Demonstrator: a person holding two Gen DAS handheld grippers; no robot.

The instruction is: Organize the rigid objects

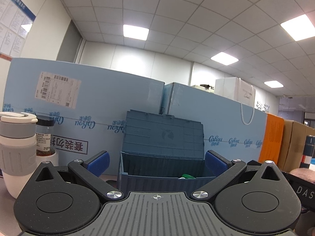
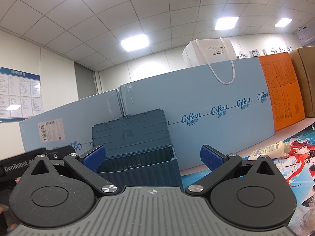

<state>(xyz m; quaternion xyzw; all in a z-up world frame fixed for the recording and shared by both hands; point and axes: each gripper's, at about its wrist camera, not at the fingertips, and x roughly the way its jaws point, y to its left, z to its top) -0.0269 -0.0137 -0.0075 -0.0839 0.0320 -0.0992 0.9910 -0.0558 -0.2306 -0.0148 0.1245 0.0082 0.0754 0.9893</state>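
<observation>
Before both spread tongs (image 1: pixel 156 162) (image 2: pixel 153 157): open-lidded bin (image 1: pixel 163 179) (image 2: pixel 137 169).

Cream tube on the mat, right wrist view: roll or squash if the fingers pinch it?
The tube lies flat on its side on the printed mat, so a sideways push would probably roll it. It looks like soft plastic and may dent when squeezed. The right gripper is open and empty.

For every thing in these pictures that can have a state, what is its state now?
left gripper: open, holding nothing
right gripper: open, holding nothing
blue storage box: lid raised, green item inside
white tumbler: upright, lid on
spice jar: upright, capped
cream tube: lying on the mat
white paper bag: upright atop the cartons
</observation>
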